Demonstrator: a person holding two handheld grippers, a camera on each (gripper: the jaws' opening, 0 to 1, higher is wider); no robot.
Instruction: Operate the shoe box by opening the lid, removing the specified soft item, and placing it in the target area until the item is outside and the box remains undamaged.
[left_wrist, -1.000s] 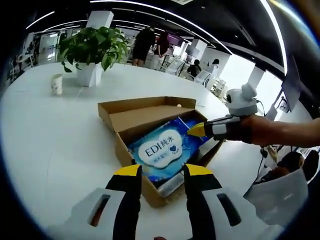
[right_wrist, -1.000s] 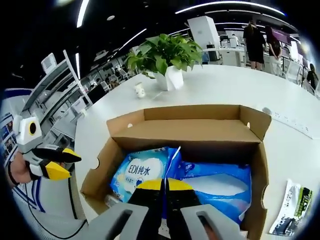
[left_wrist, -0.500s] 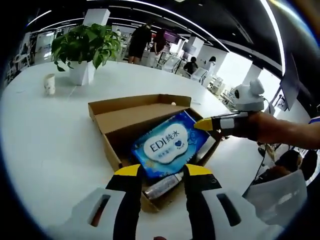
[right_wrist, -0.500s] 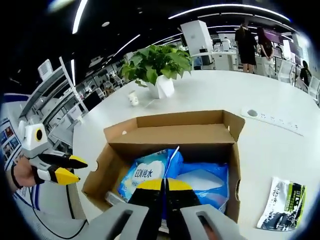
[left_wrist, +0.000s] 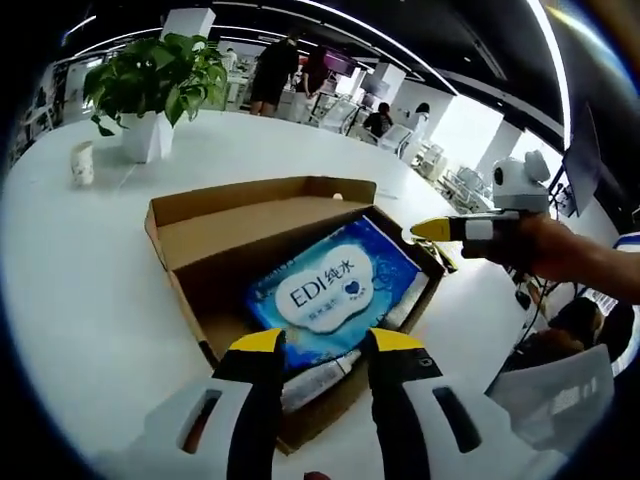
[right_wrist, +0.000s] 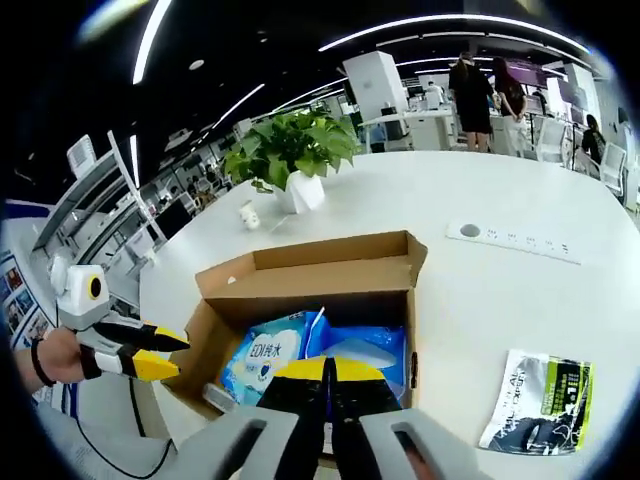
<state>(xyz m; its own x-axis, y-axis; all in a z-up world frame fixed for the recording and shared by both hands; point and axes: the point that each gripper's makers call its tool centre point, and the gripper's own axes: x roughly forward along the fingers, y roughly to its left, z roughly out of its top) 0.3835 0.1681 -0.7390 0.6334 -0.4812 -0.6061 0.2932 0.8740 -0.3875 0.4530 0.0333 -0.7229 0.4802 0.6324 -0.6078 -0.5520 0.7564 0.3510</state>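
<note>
step: lift-out | R gripper (right_wrist: 329, 368) clamped on wipes pack (left_wrist: 335, 290) edge, over shoe box (left_wrist: 255, 215) | L gripper (left_wrist: 322, 342) jaws apart, empty | next: carry clear of box rim

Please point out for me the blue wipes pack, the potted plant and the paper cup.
Blue wipes pack (left_wrist: 330, 290): left gripper view, on its white label.
Potted plant (left_wrist: 140, 135): left gripper view, on its white pot.
Paper cup (left_wrist: 83, 163): left gripper view, on the cup's side wall.

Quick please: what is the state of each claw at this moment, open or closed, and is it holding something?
Left claw: open, holding nothing, over the cardboard box.
Right claw: closed on the blue wipes pack.
</note>
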